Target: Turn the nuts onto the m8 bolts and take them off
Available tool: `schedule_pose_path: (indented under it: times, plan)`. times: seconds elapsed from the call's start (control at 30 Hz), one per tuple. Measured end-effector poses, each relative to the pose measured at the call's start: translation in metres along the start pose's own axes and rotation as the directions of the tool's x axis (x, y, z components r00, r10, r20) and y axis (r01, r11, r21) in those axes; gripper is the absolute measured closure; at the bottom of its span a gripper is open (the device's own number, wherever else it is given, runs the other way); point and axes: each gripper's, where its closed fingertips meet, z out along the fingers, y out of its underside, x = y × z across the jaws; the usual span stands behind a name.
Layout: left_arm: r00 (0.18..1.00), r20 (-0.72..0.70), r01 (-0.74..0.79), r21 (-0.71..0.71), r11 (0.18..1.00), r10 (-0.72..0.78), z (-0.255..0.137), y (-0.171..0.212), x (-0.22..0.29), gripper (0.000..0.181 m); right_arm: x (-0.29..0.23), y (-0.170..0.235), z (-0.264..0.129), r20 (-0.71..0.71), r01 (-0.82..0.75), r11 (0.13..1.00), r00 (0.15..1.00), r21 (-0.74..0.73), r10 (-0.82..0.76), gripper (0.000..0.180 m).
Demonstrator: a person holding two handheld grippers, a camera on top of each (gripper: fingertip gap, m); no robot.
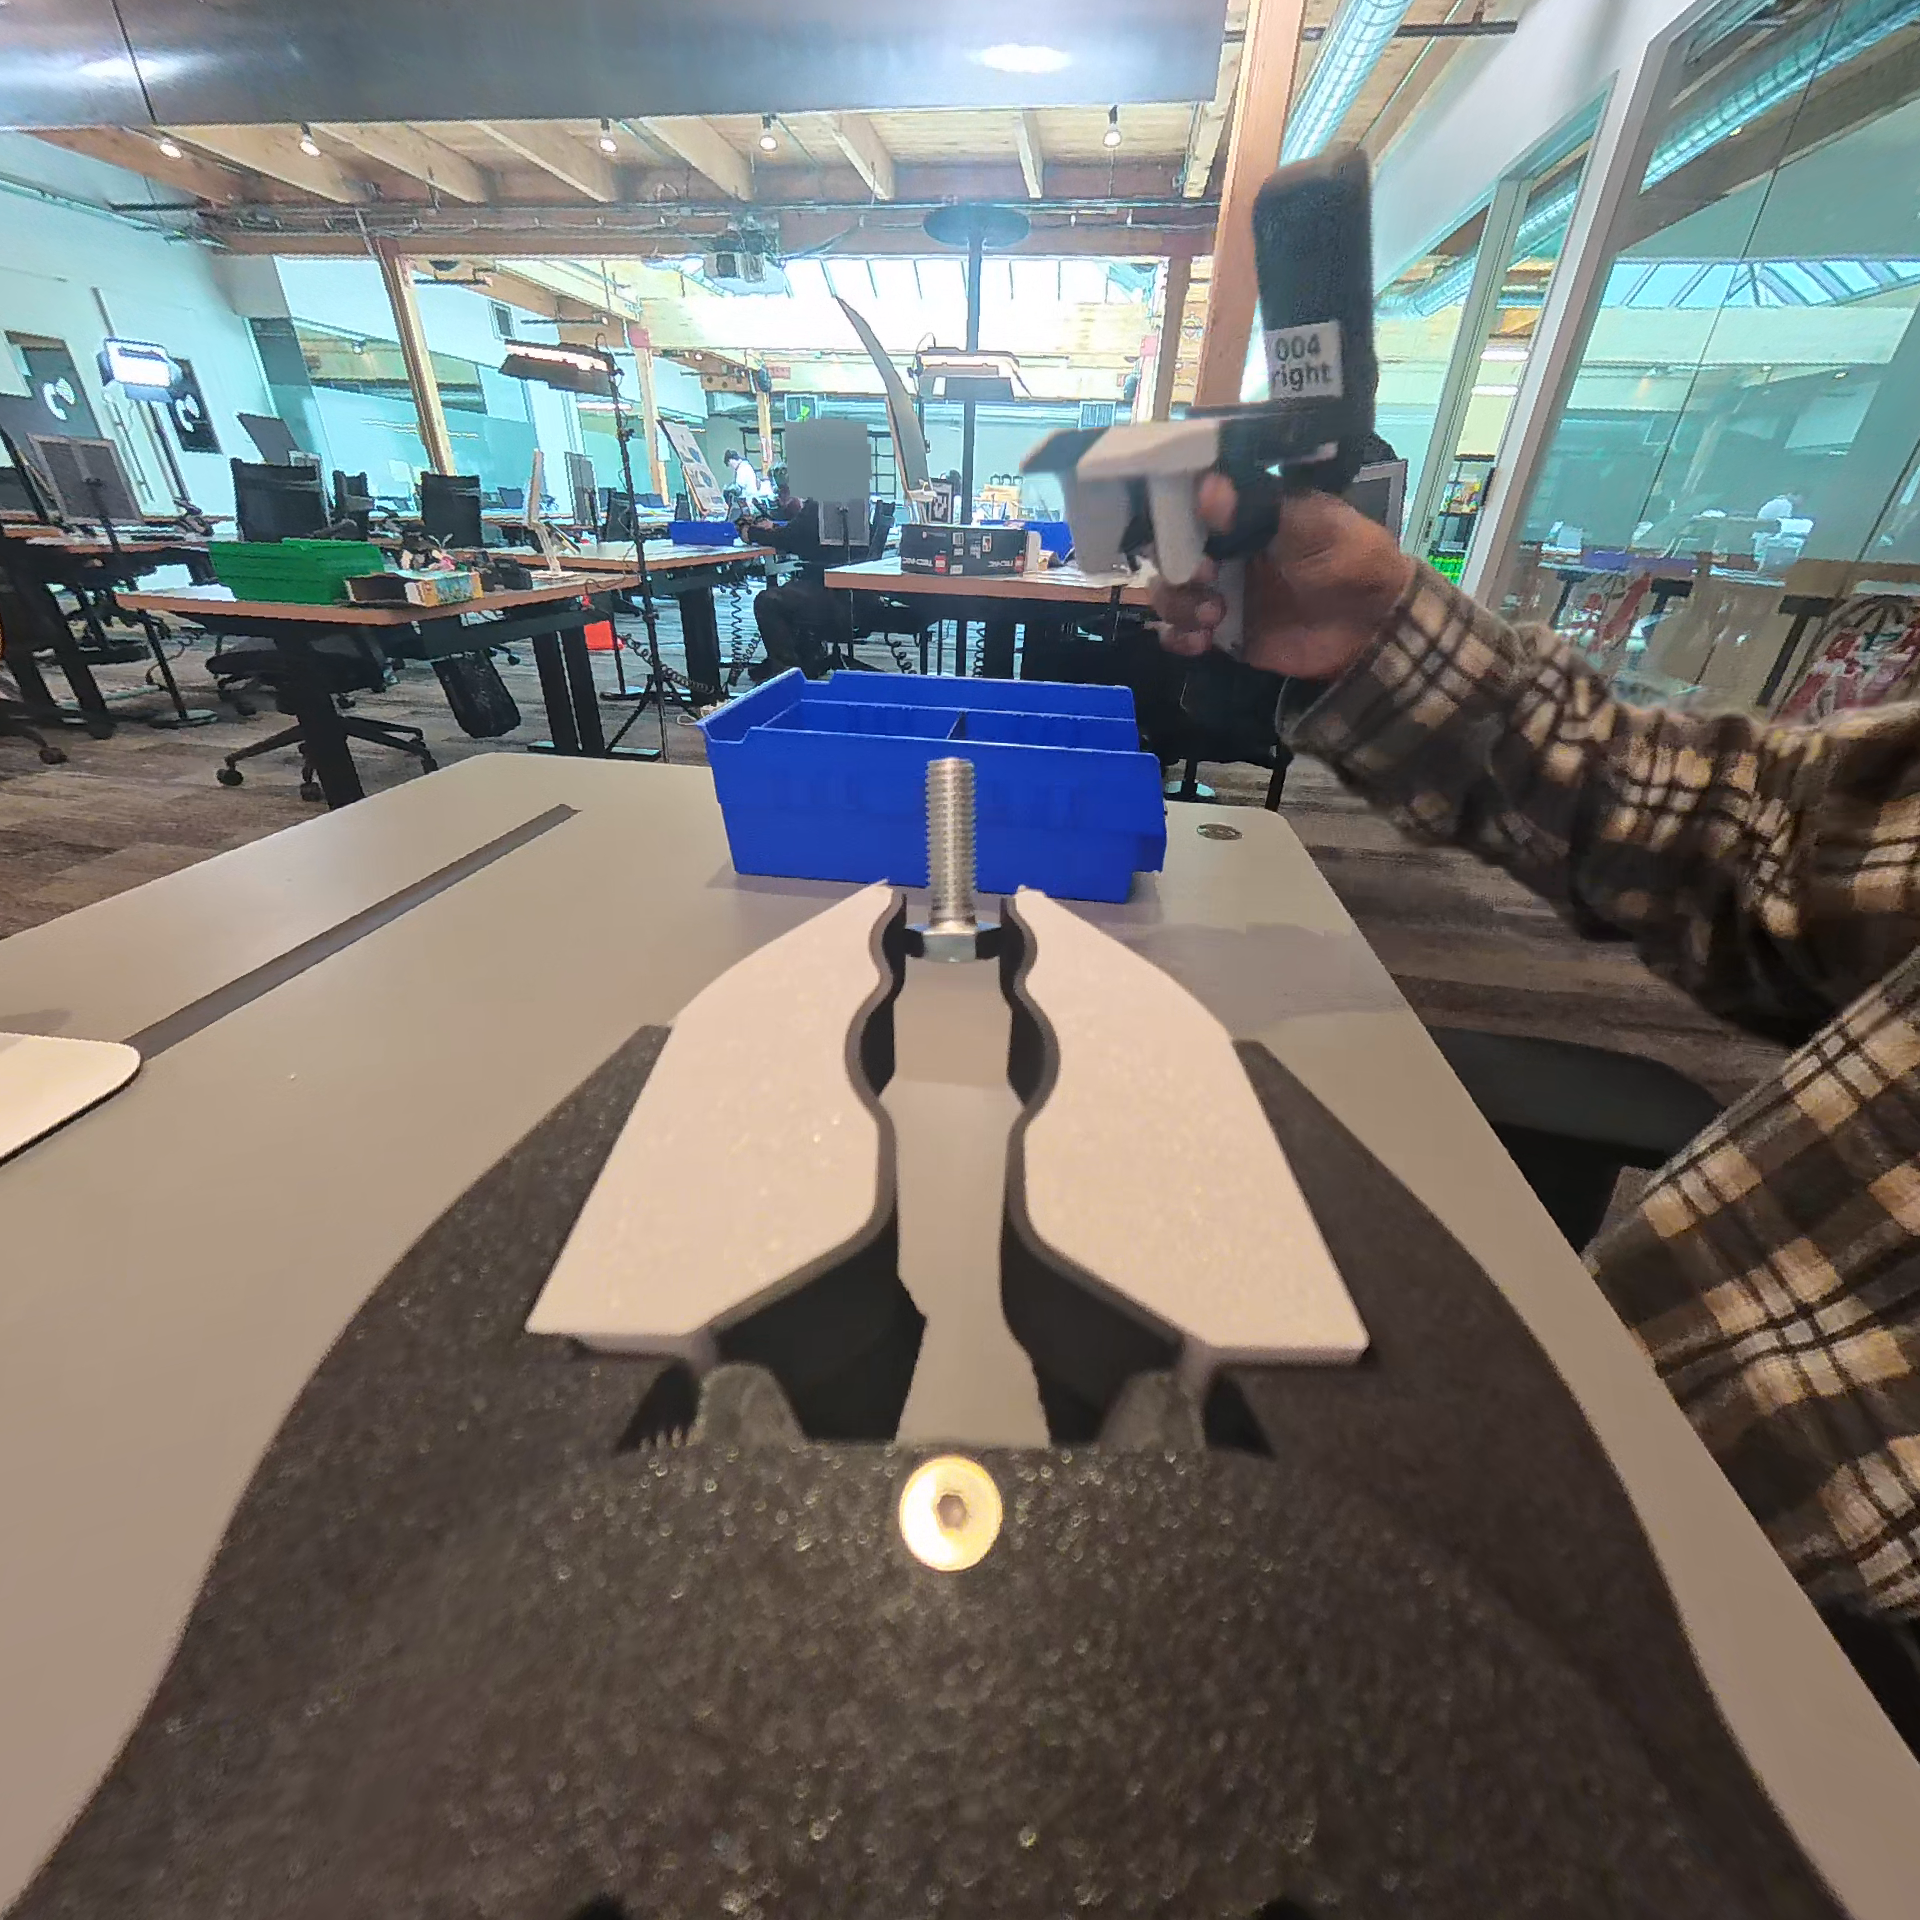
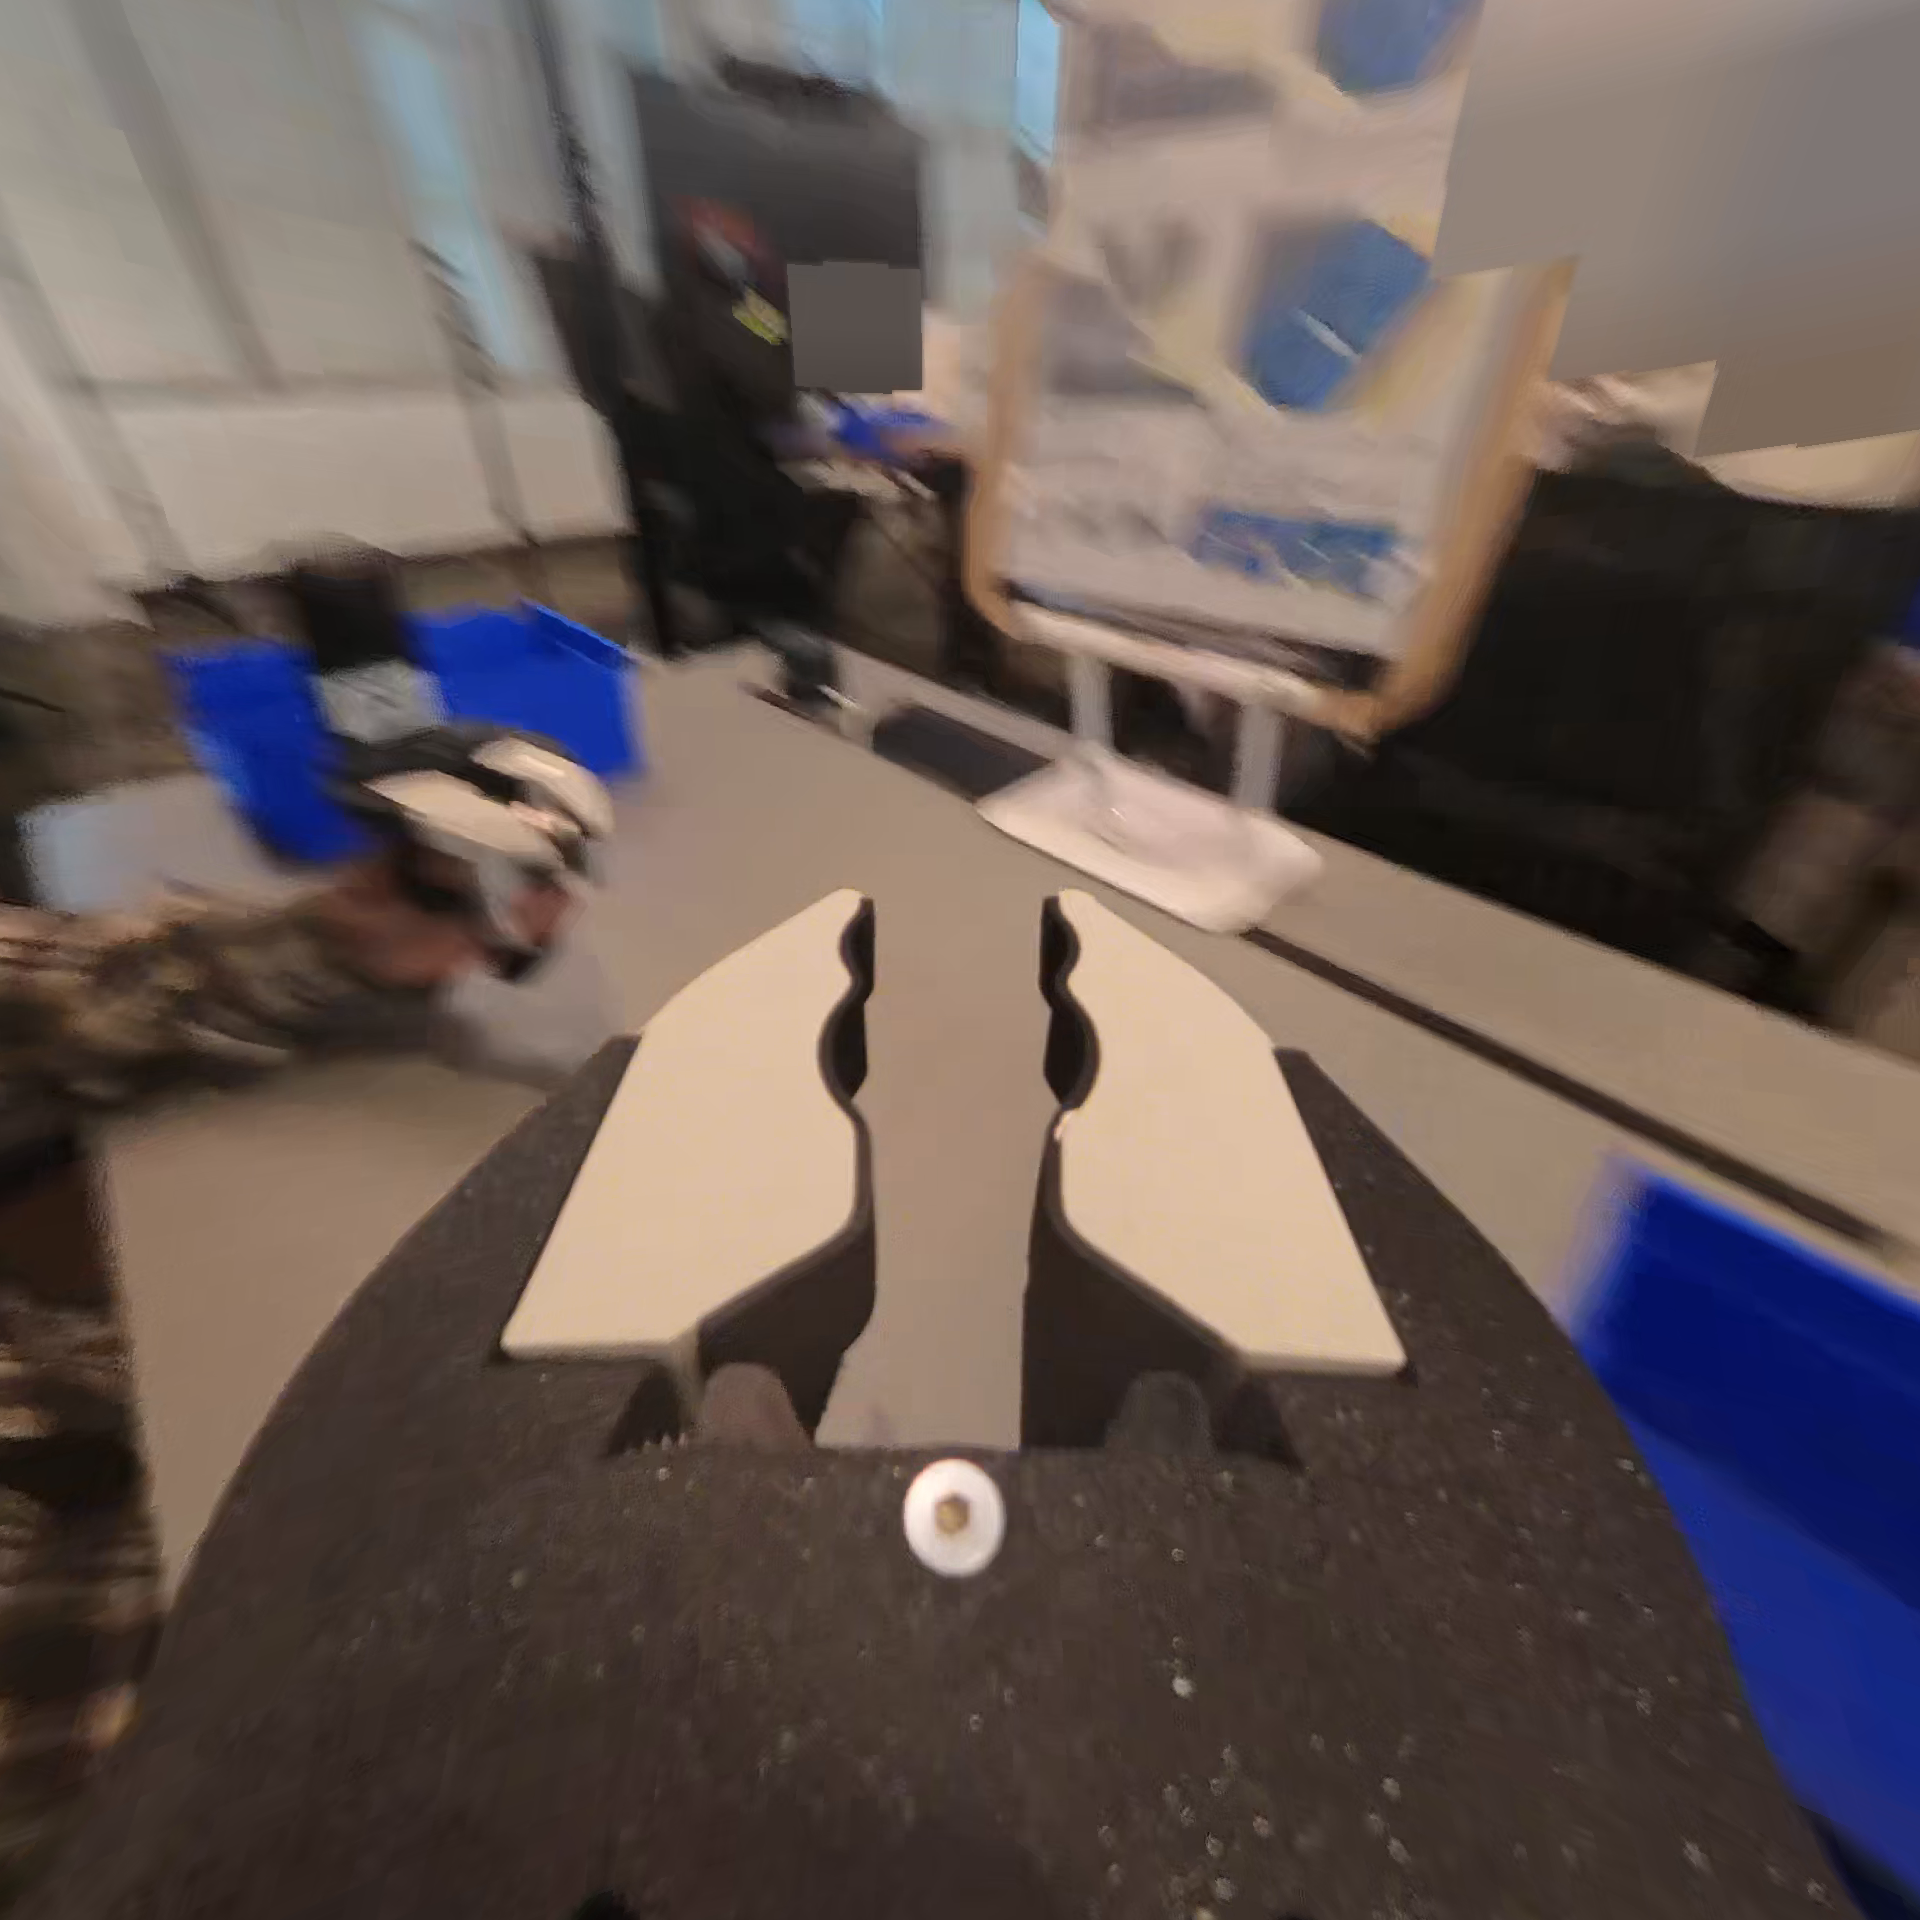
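My left gripper [image 1: 951,920] is shut on the hex head of a silver bolt [image 1: 950,831], whose threaded shank stands upright above the grey table [image 1: 416,1039]. No nut shows on the bolt. My right gripper [image 2: 956,925] is open and empty; its view is blurred by motion. It also shows in the left wrist view [image 1: 1101,520], held high in a hand at the upper right, above the blue bin [image 1: 935,790]. The left gripper shows blurred in the right wrist view [image 2: 499,821], low at the left.
The blue divided bin stands at the table's far edge behind the bolt. A blue bin edge [image 2: 1766,1403] is at the lower right. A white tray [image 2: 1153,831] lies on the table ahead. A plaid sleeve [image 1: 1662,935] crosses the right side. A white pad [image 1: 52,1081] lies left. The tips of one gripper are about 25 centimeters away from the tips of the other.
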Motion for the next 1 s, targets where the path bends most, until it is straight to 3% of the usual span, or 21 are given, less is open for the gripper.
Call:
schedule_pose_path:
  times: [0.13, 0.3, 0.53, 0.73, 0.9, 1.0]
  plan:
    - [1.0, -0.005, 0.004, 0.009, 1.0, -0.004, 0.0, -0.002, 0.001, 0.165, -0.093, 0.0, 0.076, 0.358, -0.056, 0.991, 0.934, 0.121, 0.009, 0.15]
    - [1.0, -0.018, 0.003, 0.013, 1.0, -0.003, 0.0, -0.004, 0.005, 0.165, -0.141, 0.024, 0.136, 0.518, -0.038, 0.995, 0.855, 0.092, -0.015, 0.151]
    - [0.999, -0.037, -0.001, 0.011, 1.0, 0.001, 0.002, -0.004, 0.01, 0.164, -0.164, 0.037, 0.162, 0.59, 0.033, 0.999, 0.806, 0.038, -0.049, 0.157]
    - [0.999, -0.047, -0.012, 0.005, 1.0, 0.013, 0.003, -0.004, 0.014, 0.164, -0.171, 0.038, 0.166, 0.612, 0.033, 0.999, 0.789, 0.034, -0.047, 0.172]
    - [0.998, -0.065, -0.02, 0.022, 1.0, 0.021, 0.005, -0.007, 0.018, 0.164, -0.172, 0.035, 0.162, 0.627, 0.014, 1.0, 0.779, 0.018, -0.022, 0.173]
    - [0.998, -0.061, 0.004, 0.013, 1.0, -0.003, 0.008, -0.005, 0.017, 0.14, -0.157, 0.027, 0.152, 0.592, 0.013, 1.0, 0.805, 0.021, -0.023, 0.173]
